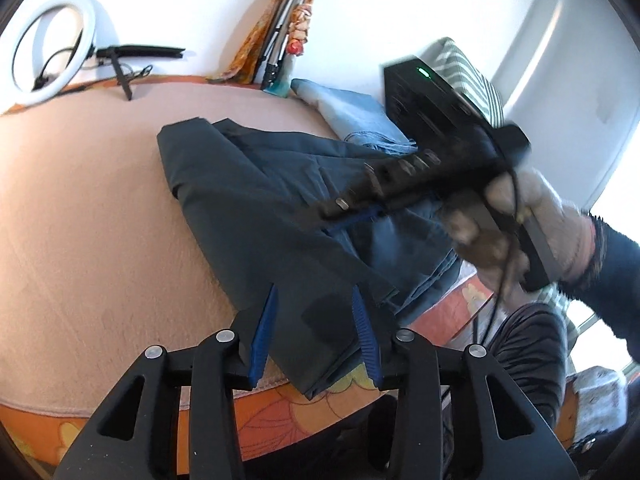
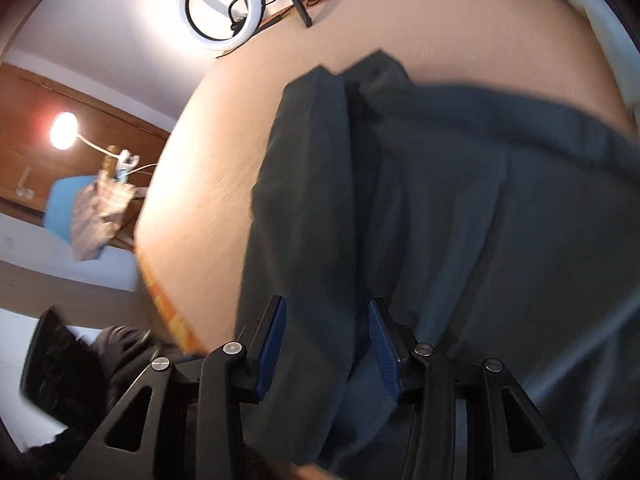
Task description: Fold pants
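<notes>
While the dark pants lay long-ways on the pink bed, pointing away, the left gripper and right gripper both stood open over the near end.

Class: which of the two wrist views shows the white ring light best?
The right wrist view: the ring light appears there as a whole, nearly round hoop, bright and sharp against the wall. The left wrist view also shows it, but squeezed into an oval at the picture's corner.
</notes>
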{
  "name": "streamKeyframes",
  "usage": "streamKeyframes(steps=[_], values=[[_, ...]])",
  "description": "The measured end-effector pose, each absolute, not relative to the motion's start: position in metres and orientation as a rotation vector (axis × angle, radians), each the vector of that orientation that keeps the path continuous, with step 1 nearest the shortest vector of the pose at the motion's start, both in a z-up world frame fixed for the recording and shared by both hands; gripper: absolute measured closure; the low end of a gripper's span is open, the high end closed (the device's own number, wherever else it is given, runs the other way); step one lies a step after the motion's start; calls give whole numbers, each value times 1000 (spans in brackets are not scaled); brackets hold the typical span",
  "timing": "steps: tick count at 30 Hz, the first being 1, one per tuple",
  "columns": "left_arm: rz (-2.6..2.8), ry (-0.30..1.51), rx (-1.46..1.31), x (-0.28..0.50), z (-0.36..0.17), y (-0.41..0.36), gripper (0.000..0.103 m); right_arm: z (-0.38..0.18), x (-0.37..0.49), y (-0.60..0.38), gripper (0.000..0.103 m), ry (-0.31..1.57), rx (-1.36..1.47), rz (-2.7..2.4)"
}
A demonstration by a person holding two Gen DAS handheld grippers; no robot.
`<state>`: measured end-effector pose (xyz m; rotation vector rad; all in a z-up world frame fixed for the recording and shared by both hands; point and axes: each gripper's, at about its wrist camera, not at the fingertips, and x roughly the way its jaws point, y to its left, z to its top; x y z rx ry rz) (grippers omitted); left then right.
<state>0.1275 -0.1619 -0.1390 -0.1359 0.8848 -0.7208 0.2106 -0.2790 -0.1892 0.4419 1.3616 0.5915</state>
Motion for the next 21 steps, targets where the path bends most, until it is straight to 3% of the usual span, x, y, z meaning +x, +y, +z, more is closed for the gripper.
streamKeyframes(steps=[1,3,5,7,18,20,21], values=[[-722,891,-140,127,-140,-162,64,-191,205,-278,59,1376,434,596],[-718,895,-133,126,-142,-162,59,-195,197,-274,70,1392,411,594],[-711,897,-139,122,-143,-162,54,-191,195,-270,94,1381,429,592],[-710,901,-163,120,-145,-159,50,-181,195,-265,99,1345,457,609],[-640,885,-321,114,-151,-127,44,-134,224,-147,100,1273,374,778],[-618,887,-350,116,-153,-120,44,-141,227,-122,91,1332,368,844],[-604,892,-363,117,-154,-117,44,-143,228,-113,82,1356,364,847]])
